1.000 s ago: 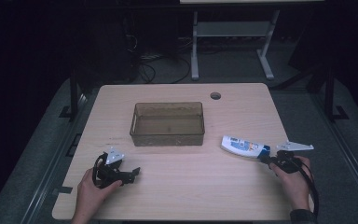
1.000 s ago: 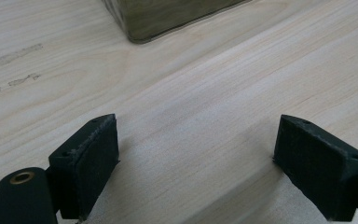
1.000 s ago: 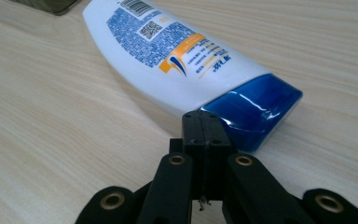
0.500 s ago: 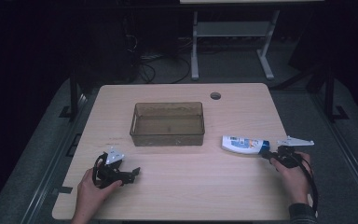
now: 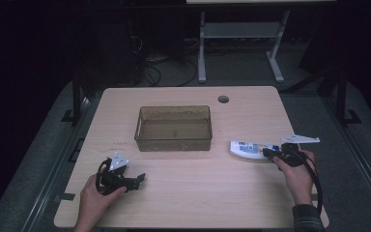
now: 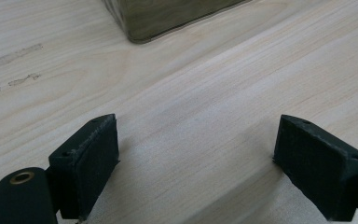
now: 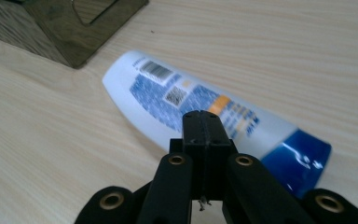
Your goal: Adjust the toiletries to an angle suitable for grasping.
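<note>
One clear plastic bin (image 5: 174,128) and one white tube (image 5: 248,150) with a blue cap lie on a pale wooden table (image 5: 193,193), two hand-held grippers at work beside them. The tube, just right of the bin, carries a barcode, a small square code and blue-and-orange label print too blurred to read. The right gripper (image 5: 266,153), held by the right hand (image 5: 297,171), has its jaws pressed together over the tube's cap end; whether they touch it cannot be told. The left gripper (image 5: 139,179), in the left hand (image 5: 94,198) near the table's front left, has its jaws spread wide over bare wood, holding nothing.
</note>
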{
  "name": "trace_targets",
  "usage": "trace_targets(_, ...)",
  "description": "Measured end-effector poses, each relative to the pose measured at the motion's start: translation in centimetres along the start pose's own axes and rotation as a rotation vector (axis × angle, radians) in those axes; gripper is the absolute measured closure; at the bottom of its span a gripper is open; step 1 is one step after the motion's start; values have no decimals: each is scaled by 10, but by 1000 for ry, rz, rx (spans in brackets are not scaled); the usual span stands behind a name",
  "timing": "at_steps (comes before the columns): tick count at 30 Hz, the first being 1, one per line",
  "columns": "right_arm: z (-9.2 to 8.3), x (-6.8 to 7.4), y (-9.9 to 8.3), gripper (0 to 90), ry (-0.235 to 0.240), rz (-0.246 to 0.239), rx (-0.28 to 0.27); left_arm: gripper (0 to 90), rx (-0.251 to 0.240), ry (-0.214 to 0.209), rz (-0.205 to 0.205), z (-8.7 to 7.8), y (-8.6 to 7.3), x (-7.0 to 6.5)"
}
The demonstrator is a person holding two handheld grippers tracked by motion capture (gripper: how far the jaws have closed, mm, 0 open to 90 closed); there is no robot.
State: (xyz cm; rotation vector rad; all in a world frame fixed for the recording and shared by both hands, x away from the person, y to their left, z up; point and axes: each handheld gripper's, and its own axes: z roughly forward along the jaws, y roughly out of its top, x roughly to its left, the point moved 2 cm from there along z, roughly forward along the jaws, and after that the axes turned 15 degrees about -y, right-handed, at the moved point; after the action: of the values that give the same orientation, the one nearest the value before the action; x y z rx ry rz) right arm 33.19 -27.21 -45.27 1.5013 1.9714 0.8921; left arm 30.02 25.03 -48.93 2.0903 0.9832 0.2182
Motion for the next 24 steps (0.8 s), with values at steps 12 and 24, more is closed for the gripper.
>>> trace_targets(12,18,16,29,900,29,-10,-9,126,1,0,-1,0,0,0)
trace_targets(24,38,32,51,900,56,-19,7,126,5,-1,-1,0,0,0)
